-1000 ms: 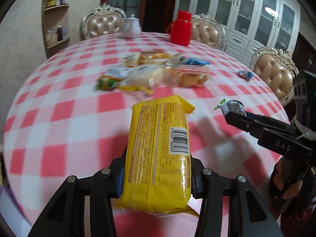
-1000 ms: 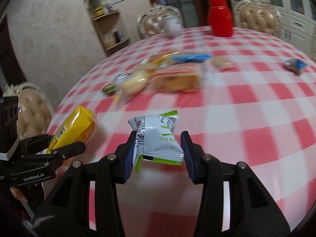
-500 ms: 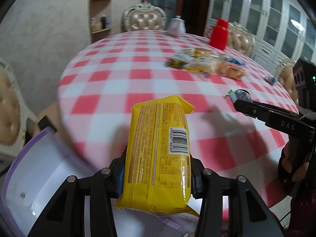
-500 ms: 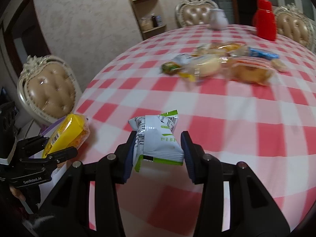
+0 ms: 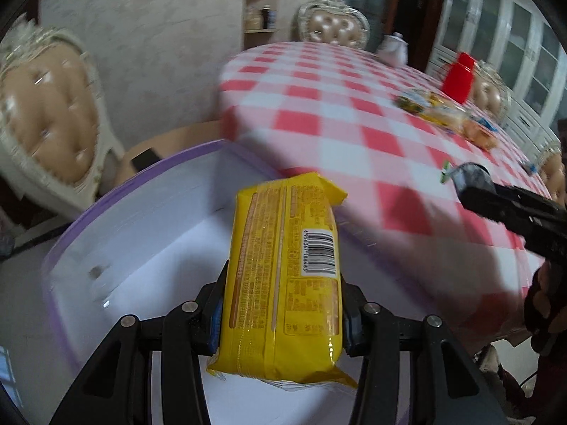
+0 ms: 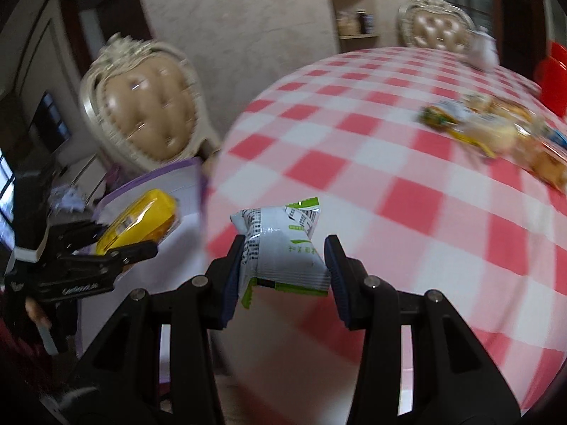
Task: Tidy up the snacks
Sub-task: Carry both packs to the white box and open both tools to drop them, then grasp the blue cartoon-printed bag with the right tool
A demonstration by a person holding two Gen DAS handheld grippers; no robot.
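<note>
While clamped in left gripper (image 5: pixel 281 313), yellow packet (image 5: pixel 285 276) over white bin (image 5: pixel 117 244), right gripper (image 6: pixel 283 276) pinching green-white sachet (image 6: pixel 283 251).

A purple-rimmed white plastic bin (image 5: pixel 134 233) sits beside and below the round checked tabletop (image 5: pixel 329 113); wrapped snacks (image 5: pixel 446 117) lie on its far right side, a padded chair (image 5: pixel 46 106) left of the bin.

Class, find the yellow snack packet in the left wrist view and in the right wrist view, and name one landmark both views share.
Left wrist view: yellow snack packet fills the lower centre, clamped in the left tool, over the purple-rimmed bin.
Right wrist view: it sits at the left edge.
Shared landmark: the red-and-white checked tablecloth.
</note>
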